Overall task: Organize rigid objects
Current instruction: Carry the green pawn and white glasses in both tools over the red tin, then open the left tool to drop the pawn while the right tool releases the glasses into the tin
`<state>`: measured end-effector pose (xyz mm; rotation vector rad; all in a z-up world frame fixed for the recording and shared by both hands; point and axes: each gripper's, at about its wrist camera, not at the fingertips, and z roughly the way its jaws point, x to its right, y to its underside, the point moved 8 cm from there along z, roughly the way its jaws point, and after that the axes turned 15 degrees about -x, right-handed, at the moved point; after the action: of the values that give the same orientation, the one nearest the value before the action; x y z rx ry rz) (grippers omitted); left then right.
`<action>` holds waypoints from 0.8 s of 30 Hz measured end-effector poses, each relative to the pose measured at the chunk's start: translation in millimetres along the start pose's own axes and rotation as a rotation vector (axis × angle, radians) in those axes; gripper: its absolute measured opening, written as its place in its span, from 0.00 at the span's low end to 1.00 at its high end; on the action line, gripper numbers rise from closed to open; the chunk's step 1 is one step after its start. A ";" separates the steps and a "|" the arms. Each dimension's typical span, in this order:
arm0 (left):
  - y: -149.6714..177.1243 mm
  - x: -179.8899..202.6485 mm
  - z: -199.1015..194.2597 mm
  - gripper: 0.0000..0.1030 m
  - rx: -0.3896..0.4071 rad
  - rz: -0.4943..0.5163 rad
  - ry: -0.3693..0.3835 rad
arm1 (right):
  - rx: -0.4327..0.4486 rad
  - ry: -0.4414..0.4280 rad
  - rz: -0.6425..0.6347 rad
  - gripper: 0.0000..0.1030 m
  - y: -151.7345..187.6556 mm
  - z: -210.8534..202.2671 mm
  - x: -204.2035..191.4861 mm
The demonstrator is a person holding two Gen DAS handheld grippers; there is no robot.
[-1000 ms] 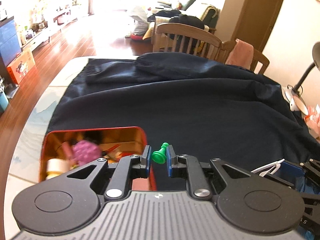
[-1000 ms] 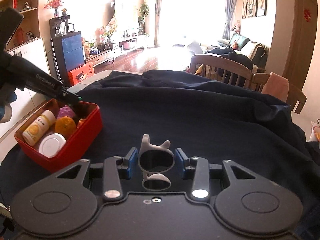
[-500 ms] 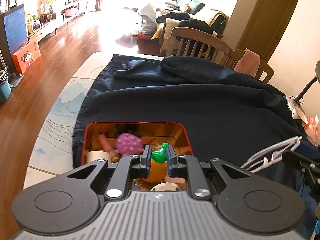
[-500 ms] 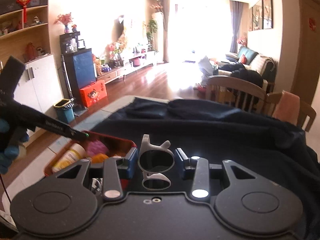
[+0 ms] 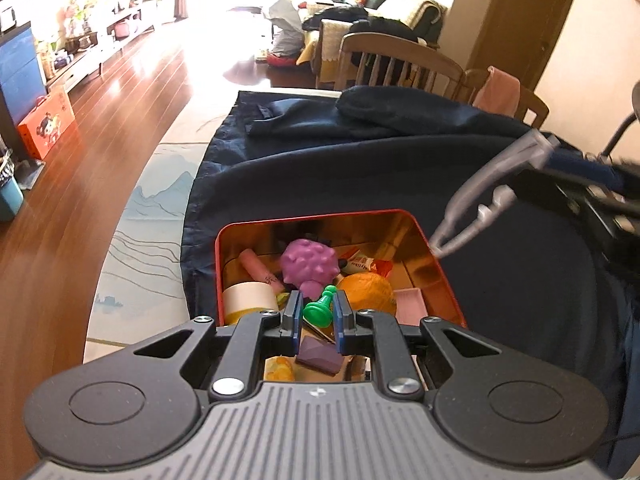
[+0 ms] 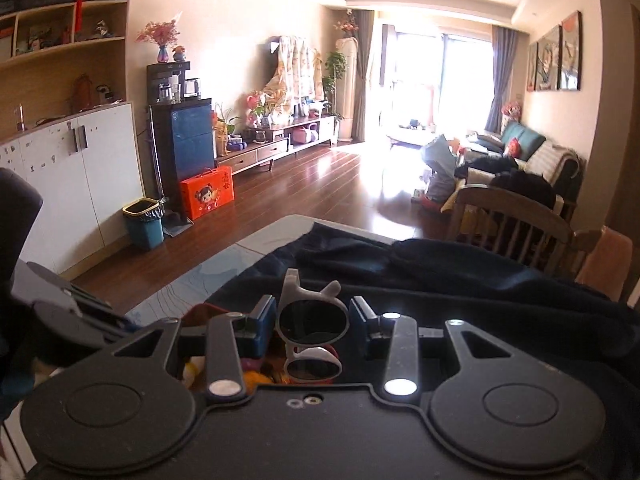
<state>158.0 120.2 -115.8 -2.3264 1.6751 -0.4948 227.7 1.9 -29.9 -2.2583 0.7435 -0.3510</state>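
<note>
My left gripper (image 5: 316,312) is shut on a green pawn (image 5: 319,308) and hangs over the red tin box (image 5: 438,268), which holds a purple knobbly ball (image 5: 308,262), an orange ball (image 5: 366,290), a tape roll (image 5: 248,300) and other small items. My right gripper (image 6: 314,320) is shut on white-framed sunglasses (image 6: 312,318). In the left wrist view the sunglasses (image 5: 476,208) hang near the box's right far corner, above the dark cloth. The left gripper's body (image 6: 68,320) shows at the left of the right wrist view.
A dark blue cloth (image 5: 360,172) covers the table. Wooden chairs (image 5: 400,64) stand behind its far edge, one with a pink towel (image 5: 502,86). The table's left edge drops to a wooden floor (image 5: 80,152). A lamp arm (image 5: 624,128) rises at the right.
My left gripper carried the pawn left from beside the box to over its contents. My right gripper lifted the sunglasses and swung them toward the box; they now show beside it.
</note>
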 end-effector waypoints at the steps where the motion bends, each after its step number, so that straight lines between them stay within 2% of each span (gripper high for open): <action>1: -0.3 -0.3 1.8 0.15 0.003 0.011 -0.003 | 0.008 0.007 -0.012 0.39 -1.3 2.5 -3.9; 7: -2.5 -4.0 16.7 0.15 -0.009 0.043 -0.013 | 0.004 0.011 -0.039 0.39 2.0 26.0 -18.3; 13: -7.9 -3.4 29.5 0.15 -0.005 0.073 -0.019 | -0.029 0.010 -0.011 0.39 13.4 43.6 -18.3; 24: -2.7 1.5 47.7 0.15 -0.047 0.102 0.003 | -0.112 -0.001 0.010 0.39 48.6 43.8 -22.4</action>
<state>179.8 119.1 -158.2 -2.2589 1.8146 -0.4432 209.6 11.8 -95.9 -2.3580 0.7917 -0.3108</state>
